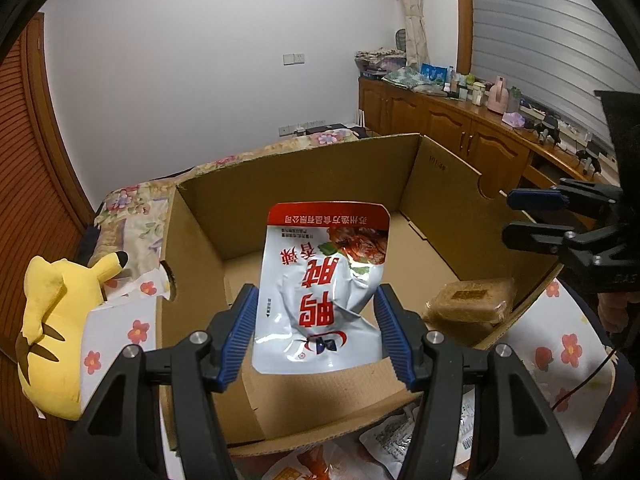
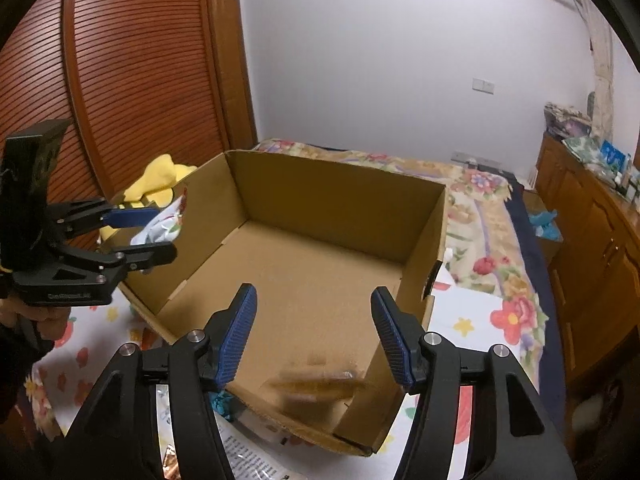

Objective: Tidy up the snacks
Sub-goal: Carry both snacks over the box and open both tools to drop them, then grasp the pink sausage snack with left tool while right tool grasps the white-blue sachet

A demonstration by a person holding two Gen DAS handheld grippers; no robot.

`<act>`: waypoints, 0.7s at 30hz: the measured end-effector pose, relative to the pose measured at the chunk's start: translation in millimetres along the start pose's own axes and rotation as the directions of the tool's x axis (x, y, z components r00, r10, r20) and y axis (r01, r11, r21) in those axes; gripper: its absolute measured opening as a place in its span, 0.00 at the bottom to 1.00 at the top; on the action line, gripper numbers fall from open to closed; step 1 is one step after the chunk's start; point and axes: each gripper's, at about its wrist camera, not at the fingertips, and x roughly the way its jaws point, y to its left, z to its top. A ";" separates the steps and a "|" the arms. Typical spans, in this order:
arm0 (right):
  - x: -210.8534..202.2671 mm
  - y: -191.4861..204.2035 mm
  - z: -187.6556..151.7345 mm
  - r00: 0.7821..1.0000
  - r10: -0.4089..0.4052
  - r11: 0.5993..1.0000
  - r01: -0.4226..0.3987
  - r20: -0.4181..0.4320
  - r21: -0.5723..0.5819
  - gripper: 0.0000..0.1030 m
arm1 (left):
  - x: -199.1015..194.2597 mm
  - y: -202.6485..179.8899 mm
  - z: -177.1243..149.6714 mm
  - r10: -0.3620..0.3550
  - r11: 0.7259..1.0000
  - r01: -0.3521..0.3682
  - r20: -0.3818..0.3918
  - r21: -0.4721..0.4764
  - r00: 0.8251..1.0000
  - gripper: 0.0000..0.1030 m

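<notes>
Cardboard box (image 1: 448, 200) with brown snack pack (image 1: 468, 304) inside

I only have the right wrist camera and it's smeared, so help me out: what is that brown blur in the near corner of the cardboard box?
Observer: The left wrist view shows it sharp: a brown snack block lying on the floor of the cardboard box, against a wall.
Operator: What is the left gripper carrying? I only see it side-on.
Observer: The left gripper is clamped on a white pouch with red lettering, held up over the box.
Operator: Any snacks left outside?
Observer: Yes, more packets lie on the cloth just in front of the box.
</notes>
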 end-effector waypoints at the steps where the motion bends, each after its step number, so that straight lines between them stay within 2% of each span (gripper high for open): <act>1: -1.4 0.2 -0.1 1.000 0.000 1.000 0.000 0.002 0.001 0.59 | 1.5 1.1 0.4 -0.001 1.000 0.001 -0.001 -0.001 1.000 0.58; 10: -17.0 6.0 -3.8 1.000 0.002 1.000 -0.002 0.012 -0.008 0.60 | 15.3 0.0 4.0 0.022 1.000 -0.022 -0.024 -0.001 0.999 0.60; 13: -22.1 7.2 -5.7 1.000 0.002 1.000 -0.002 0.016 -0.007 0.62 | 16.2 -1.1 3.2 0.021 1.000 -0.021 -0.028 -0.006 0.999 0.66; 21: -37.8 13.7 -13.2 1.000 -0.006 1.000 0.006 0.021 -0.003 0.65 | -11.8 -5.7 -5.4 0.016 1.000 -0.016 0.006 -0.011 1.000 0.68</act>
